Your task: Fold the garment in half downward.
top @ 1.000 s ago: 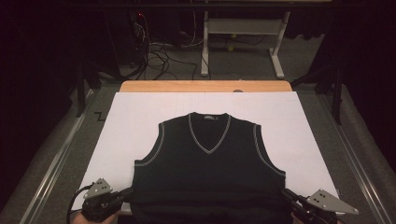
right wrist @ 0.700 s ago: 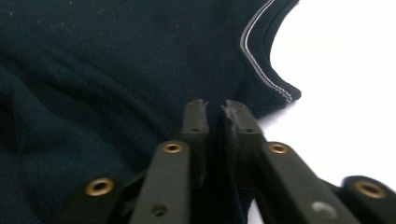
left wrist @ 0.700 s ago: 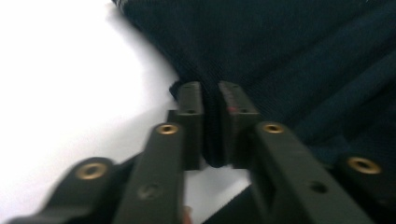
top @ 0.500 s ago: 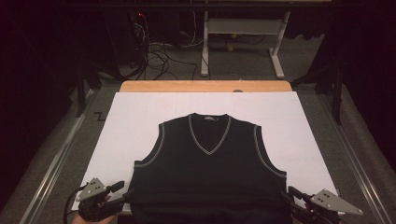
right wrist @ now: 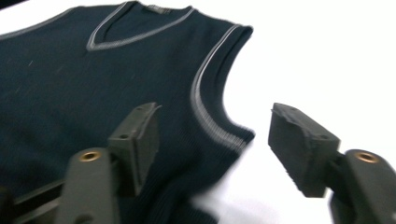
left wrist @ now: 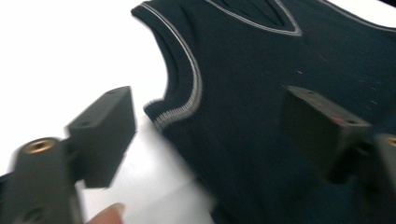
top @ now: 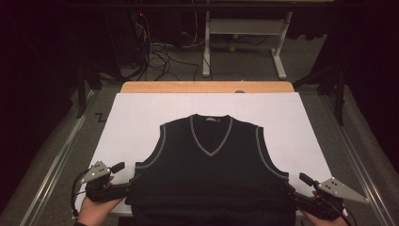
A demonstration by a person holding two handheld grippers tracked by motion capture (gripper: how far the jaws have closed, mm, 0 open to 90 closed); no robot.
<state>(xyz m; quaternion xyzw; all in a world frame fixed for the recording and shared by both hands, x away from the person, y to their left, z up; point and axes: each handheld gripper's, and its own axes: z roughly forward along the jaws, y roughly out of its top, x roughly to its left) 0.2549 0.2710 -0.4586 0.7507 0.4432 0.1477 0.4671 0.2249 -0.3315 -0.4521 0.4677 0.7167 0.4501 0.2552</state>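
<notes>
A dark sleeveless V-neck vest [top: 211, 174] with pale trim at the neck and armholes lies flat, front up, on the white sheet [top: 141, 117] that covers the tabletop [top: 207, 87]. Its neck points away from the person and its hem reaches the near edge.

The left tool [top: 123, 175], held in the person's left hand [top: 94, 212], sits at the vest's lower left side, just below the armhole. Its jaws have just been opening and now stand wide apart, gripping nothing. In the left gripper view [left wrist: 210, 135] one jaw hangs over the white sheet and the other over the dark knit, with the vest's side edge and the bottom of the trimmed armhole between them; the pads do not press on the cloth.

The right tool [top: 296, 188] sits at the vest's lower right side, mirrored. Its jaws have also just been opening and stand apart, holding nothing. In the right gripper view [right wrist: 212, 135] one jaw is over the knit, the other over the bare sheet, and the armhole's lower corner lies in the gap.
</notes>
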